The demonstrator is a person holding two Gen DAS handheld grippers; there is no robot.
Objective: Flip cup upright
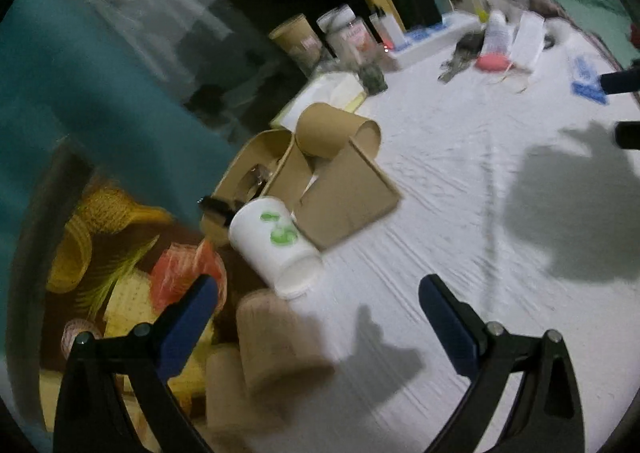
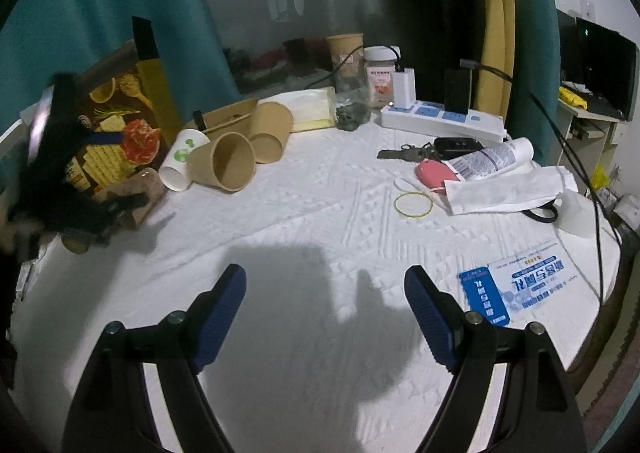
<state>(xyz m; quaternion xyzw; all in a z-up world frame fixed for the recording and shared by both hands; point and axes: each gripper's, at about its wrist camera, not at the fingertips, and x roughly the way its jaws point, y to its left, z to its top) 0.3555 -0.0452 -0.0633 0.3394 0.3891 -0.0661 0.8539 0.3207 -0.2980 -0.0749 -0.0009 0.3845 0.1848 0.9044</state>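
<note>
Motion blur is smearing the whole left wrist view, while the right wrist view is staying sharper. Dim overhead light is casting dark shadows across the white counter [image 2: 320,193]. Fisheye distortion is bending and darkening the frame edges.

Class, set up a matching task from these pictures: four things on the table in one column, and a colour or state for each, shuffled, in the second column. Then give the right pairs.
Things
1. white cup
2. rubber band
3. power strip
4. right tool

States
A. yellow loop lying flat
B. open, holding nothing
C. on its side, green print
D. white with blue sockets, charger plugged in

Pairs: 1-C, 2-A, 3-D, 4-B
</note>
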